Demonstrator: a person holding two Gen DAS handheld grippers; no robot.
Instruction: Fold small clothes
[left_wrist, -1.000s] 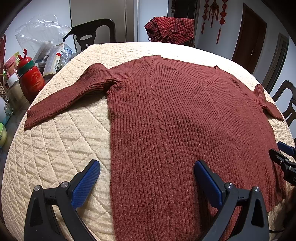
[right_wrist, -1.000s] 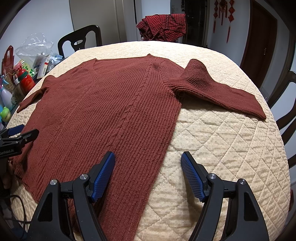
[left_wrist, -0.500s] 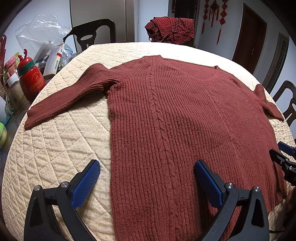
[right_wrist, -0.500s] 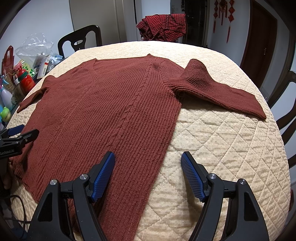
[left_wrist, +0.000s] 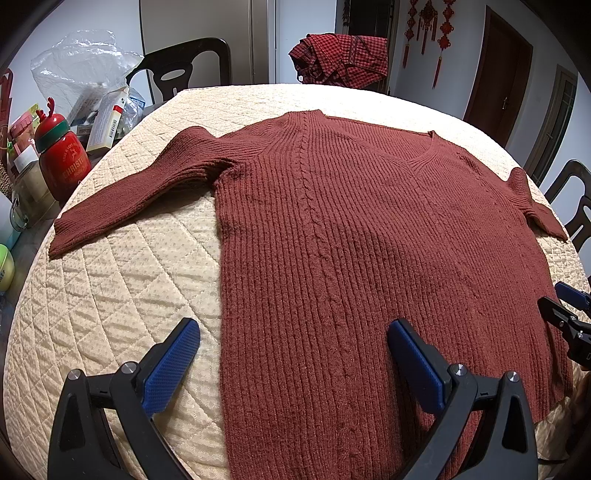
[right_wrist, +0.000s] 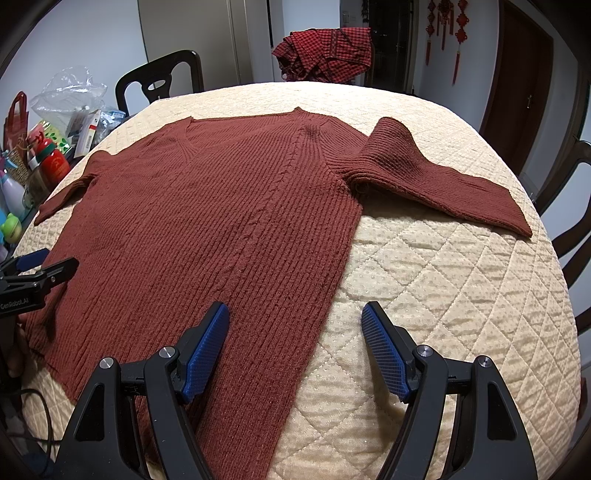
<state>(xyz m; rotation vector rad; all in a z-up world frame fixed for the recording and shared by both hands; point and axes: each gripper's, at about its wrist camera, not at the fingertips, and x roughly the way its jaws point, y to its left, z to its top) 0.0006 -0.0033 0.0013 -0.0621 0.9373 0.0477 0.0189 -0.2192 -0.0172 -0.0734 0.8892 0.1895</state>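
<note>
A dark red ribbed knit sweater (left_wrist: 351, 240) lies flat, front up, on the cream quilted cover (left_wrist: 110, 288) of a round table, sleeves spread to both sides. It also shows in the right wrist view (right_wrist: 221, 229). My left gripper (left_wrist: 293, 354) is open and empty, hovering over the sweater's lower left edge near the hem. My right gripper (right_wrist: 295, 339) is open and empty over the lower right side edge. Each gripper's tip shows at the other view's edge: the right gripper (left_wrist: 565, 310) and the left gripper (right_wrist: 40, 266).
A red checked garment (left_wrist: 340, 55) hangs on a chair at the far side. Red flask (left_wrist: 62, 158), plastic bag, boxes and bottles crowd the left table edge. Dark chairs (left_wrist: 181, 70) stand around the table. A cable (right_wrist: 33, 417) lies at the near left.
</note>
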